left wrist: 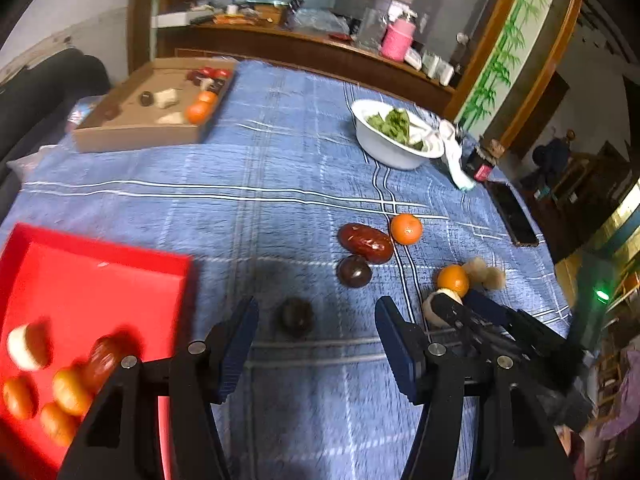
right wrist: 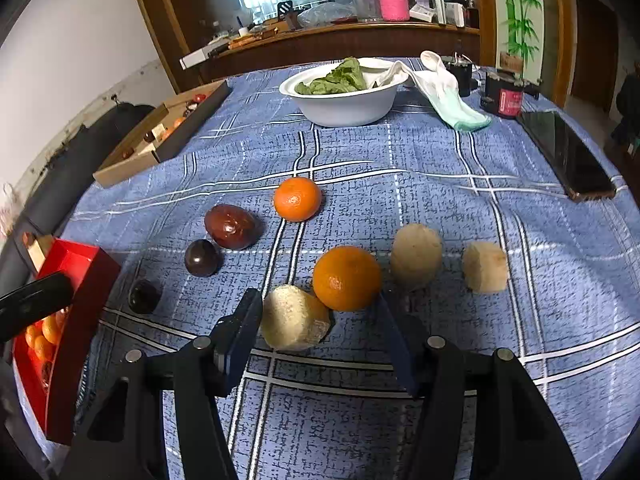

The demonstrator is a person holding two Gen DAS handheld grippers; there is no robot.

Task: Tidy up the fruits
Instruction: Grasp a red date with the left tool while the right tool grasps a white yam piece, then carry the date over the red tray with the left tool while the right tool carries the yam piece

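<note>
Left gripper: fingers spread apart, nothing gripped. Between and just beyond its fingertips, a small dark round fruit lies on the counter covered by a blue plaid cloth, untouched by either pad. Farther ahead of the fingers lie a second dark round fruit, an oblong glossy red-brown fruit and a small orange mandarin. Beside the left finger sits a shallow red plastic tray holding several mandarins, a red-brown fruit and a pale cut piece, all blurred.

Right gripper: fingers parted, gripping nothing. A pale beige peeled chunk of fruit lies between them, close against the left finger; whether that pad touches it cannot be told. A larger orange mandarin sits just past the fingertips, touching the chunk. Beyond the right finger, two more pale chunks rest apart from each other. Ahead and to the left of the fingers lie the farther mandarin, the red-brown fruit and both dark fruits.

Far side of the counter: an open brown cardboard box with assorted fruit, a white bowl of green leaves, a white cloth and a dark phone.
</note>
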